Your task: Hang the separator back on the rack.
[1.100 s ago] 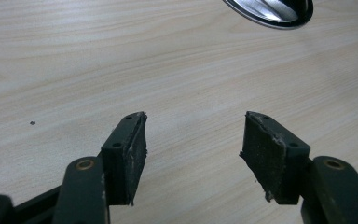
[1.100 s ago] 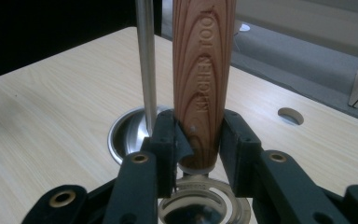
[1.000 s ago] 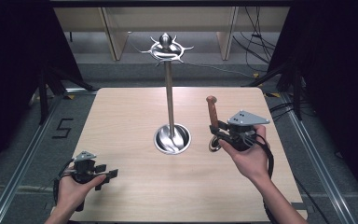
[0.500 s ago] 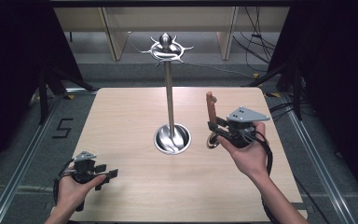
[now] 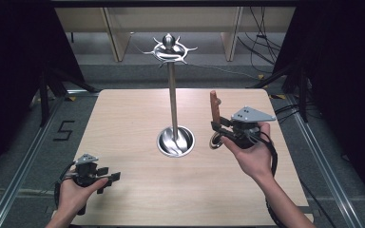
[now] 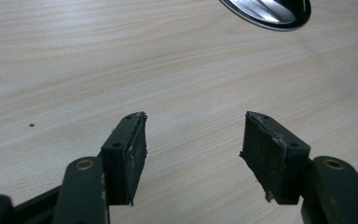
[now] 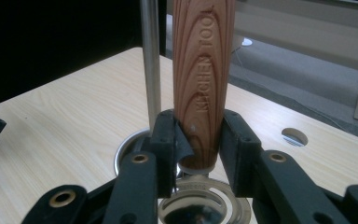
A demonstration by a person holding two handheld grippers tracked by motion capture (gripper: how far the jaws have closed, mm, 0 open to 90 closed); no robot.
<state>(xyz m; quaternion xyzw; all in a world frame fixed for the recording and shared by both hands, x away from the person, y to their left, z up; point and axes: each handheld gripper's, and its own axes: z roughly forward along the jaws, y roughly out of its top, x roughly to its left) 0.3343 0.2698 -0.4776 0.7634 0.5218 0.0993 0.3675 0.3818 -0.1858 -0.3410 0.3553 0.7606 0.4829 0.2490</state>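
Clearly, the right hand-held gripper has its black jaws partly closed, pads pressed on either side of a brown wooden-handled kitchen tool with a round metal ring at its lower end. The handle stands upright, held above the light wooden bench, just to the right of the tall polished steel stand with its round dish base. The left hand-held gripper sits near the bench's front left corner, jaws wide apart with nothing between them, over bare wood.
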